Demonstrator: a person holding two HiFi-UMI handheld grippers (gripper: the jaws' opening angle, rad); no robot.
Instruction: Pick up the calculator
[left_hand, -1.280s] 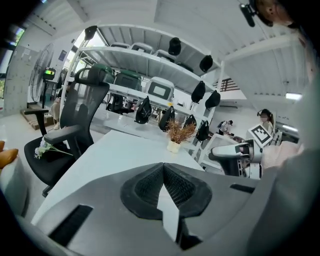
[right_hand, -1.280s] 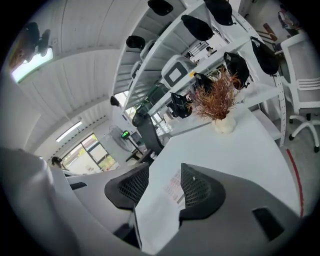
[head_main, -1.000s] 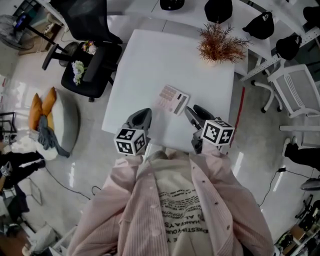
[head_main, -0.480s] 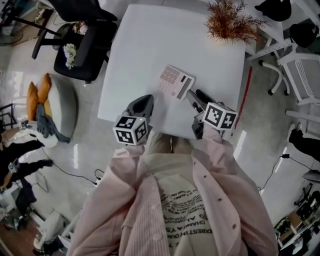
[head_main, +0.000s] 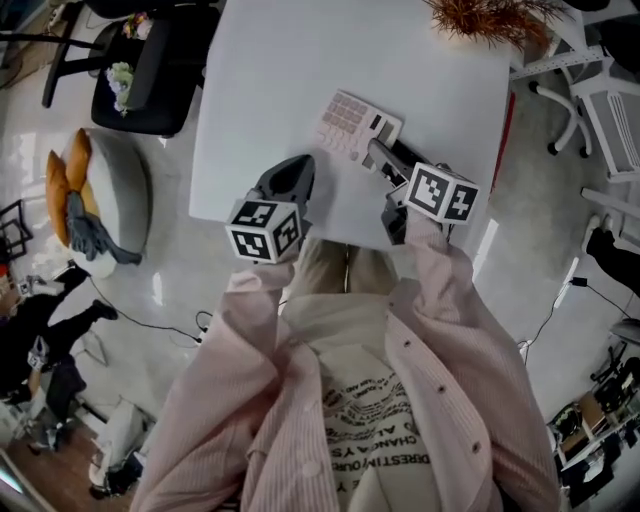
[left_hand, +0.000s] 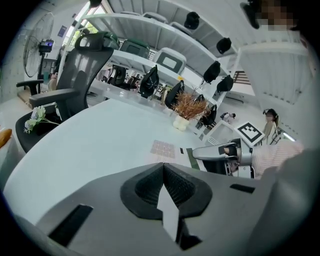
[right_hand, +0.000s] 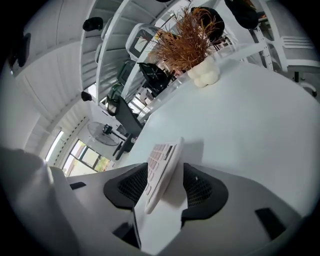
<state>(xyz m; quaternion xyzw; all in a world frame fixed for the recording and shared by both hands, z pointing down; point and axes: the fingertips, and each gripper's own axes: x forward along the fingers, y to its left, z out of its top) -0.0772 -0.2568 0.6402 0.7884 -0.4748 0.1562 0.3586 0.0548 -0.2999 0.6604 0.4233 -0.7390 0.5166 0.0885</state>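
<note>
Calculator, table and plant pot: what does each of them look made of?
Calculator: probably hard plastic, with a pale matte casing, rows of pinkish moulded keys and a dark display strip.
Table: smooth white top with a faint sheen, either laminate or painted board; I cannot tell which.
Pot: cream and lumpy, possibly ceramic or resin.

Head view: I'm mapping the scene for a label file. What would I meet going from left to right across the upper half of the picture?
grey beanbag → left gripper → calculator → white chair
</note>
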